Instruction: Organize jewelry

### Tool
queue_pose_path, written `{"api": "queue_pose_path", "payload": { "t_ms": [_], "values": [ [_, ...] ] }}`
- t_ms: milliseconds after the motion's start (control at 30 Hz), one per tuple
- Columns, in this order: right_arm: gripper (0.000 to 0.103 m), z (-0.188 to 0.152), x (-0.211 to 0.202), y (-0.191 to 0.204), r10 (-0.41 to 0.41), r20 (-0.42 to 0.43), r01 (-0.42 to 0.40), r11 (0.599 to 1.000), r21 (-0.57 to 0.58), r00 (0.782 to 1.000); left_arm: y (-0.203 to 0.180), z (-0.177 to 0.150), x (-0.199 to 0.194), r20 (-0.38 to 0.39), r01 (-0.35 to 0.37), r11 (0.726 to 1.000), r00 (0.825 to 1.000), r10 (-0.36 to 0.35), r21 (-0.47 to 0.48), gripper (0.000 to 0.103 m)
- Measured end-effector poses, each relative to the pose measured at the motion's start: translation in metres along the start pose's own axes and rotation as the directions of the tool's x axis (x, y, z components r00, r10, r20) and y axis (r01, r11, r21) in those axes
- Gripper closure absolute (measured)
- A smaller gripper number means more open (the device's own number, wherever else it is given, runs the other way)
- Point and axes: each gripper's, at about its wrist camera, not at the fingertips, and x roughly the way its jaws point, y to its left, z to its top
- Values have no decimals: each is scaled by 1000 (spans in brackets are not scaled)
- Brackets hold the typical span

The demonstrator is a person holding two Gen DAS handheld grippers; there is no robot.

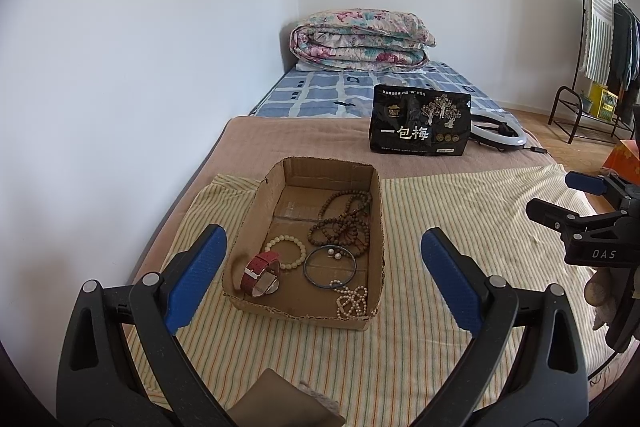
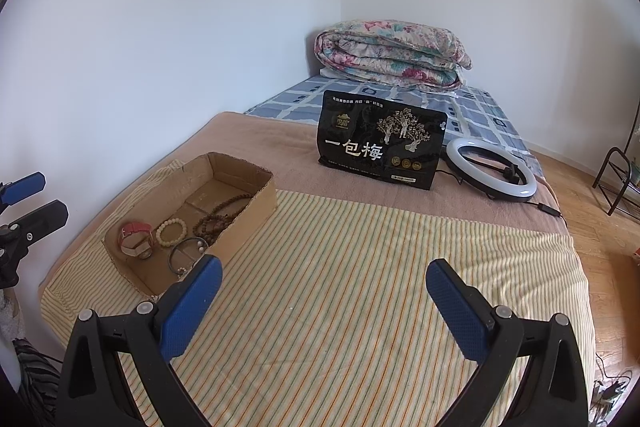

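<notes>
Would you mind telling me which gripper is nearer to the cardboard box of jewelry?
Left. The left gripper hovers open directly before the cardboard box, which sits between its jaws in the left wrist view. The right gripper is off to the box's right, over the striped cloth.

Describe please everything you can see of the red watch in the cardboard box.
The red watch has a red strap that looks like leather and a silvery, squarish metal case. It stands on its side, the strap curved into a loop, in the near left corner of the open cardboard box. It rests on the box floor, beside a cream bead bracelet that seems to touch it. No gripper holds it.
</notes>
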Motion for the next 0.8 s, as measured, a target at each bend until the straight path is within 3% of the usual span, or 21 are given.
{"api": "queue_pose_path", "payload": {
  "t_ms": [800],
  "values": [
    [0, -3, 2, 0, 0, -5, 0, 1000, 2, 1000, -1, 0, 1, -1, -4, 1000, 1000, 4, 1, 3]
  ]
}}
